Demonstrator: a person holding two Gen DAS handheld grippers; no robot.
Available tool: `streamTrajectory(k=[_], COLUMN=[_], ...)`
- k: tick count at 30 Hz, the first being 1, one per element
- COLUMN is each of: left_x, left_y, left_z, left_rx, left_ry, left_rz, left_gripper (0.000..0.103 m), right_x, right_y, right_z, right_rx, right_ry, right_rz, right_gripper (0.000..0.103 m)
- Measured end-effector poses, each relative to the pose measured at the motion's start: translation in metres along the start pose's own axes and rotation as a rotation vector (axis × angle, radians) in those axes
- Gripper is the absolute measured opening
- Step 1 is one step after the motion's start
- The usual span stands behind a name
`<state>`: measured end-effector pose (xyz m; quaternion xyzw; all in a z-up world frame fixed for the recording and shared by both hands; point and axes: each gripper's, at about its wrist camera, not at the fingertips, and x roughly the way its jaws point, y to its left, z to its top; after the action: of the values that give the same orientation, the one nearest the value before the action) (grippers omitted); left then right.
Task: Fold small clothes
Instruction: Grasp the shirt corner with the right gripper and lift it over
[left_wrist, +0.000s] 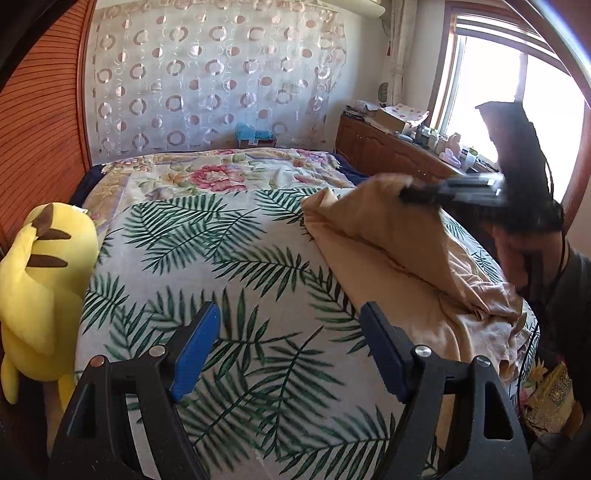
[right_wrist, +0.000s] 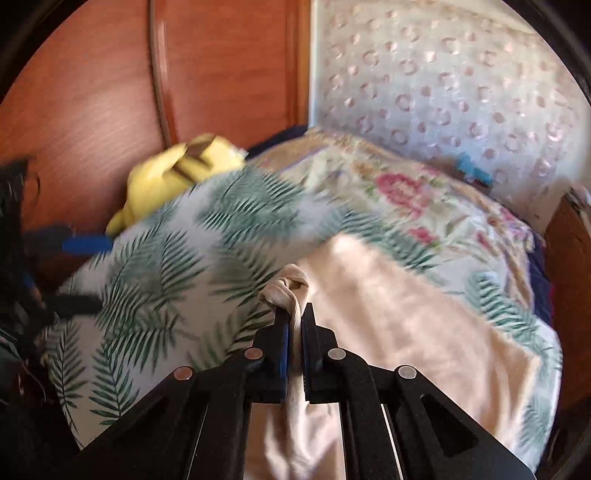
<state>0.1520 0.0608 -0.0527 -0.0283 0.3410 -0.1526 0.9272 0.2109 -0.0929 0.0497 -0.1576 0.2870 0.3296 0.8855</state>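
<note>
The right gripper (right_wrist: 294, 314) is clamped on a bunched edge of the peach garment (right_wrist: 388, 332), with cloth pinched between its 2 blue-lined fingers. From the left wrist view that same gripper (left_wrist: 406, 194) holds the edge above the bed, so a flap hangs in the air while the rest trails across the leaf-print bedcover (left_wrist: 229, 295) toward the near right edge. The left gripper (left_wrist: 290, 325) hovers with its jaws wide apart and nothing between them, just left of the garment.

By my reading, this fold is only starting: the cloth looks crumpled and heaped, with no flat layers or neat creases showing. It has yet to be spread, folded over and smoothed.

Around it, a yellow plush toy (left_wrist: 40, 280) sits at the bed's left edge against the wooden wall panel (left_wrist: 40, 110), well clear of the cloth. A floral quilt (left_wrist: 221, 173) covers the far half. A cluttered wooden cabinet (left_wrist: 391, 147) stands under the window (left_wrist: 517, 122). The middle of the bedcover is clear; the garment's own rumpled bulk near the right edge looks like the main obstacle.
</note>
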Motion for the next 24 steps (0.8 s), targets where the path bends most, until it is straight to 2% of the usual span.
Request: streamTrajectory(k=[3,6,12,17,18,19,20,21,24], left_x=[0.014,0.030,0.056,0.070,0.072,0.074,0.076,0.077,0.081], left_y=[-0.007,-0.016,-0.039,-0.052,-0.055,-0.058,-0.059,-0.061,-0.067], left_z=[0.009,0.015,0.021,0.022,0.021,0.020,0.020,0.019,0.017], left_rx=[0.006,0.012,0.036,0.050,0.055,0.061,0.067,0.072,0.080], left_ry=[0.009,0.029,0.077,0.117,0.125,0.130,0.135,0.140,0.154], left_rz=[-0.016,-0.033,-0.051,-0.056,-0.056,-0.055,-0.055,-0.054,-0.051], left_gripper=[0.079,0.079,0.079,0.079,0.079,0.079,0.079,0.079,0.079], right_x=[-0.032,-0.054,-0.054,-0.026,-0.021,-0.020,-0.019,-0.020,-0.027], right_y=[-0.045,-0.093,-0.164,-0.187,-0.186,-0.188,-0.189,-0.188,-0.190], right_z=[0.003,-0.004,-0.035,-0.041,-0.041,-0.039,-0.038,-0.039,-0.043], right_rx=[0.048,0.113,0.239,0.287,0.277,0.272,0.273,0.280,0.303], right_ry=[-0.057,-0.070,-0.002,0.105,0.120,0.123,0.123,0.115,0.079], right_rz=[-0.082,-0.155,-0.239,-0.272,-0.303,-0.338,-0.355,-0.361,-0.334], right_gripper=[0.005,0.004,0.004,0.006,0.015,0.029,0.038,0.051,0.052])
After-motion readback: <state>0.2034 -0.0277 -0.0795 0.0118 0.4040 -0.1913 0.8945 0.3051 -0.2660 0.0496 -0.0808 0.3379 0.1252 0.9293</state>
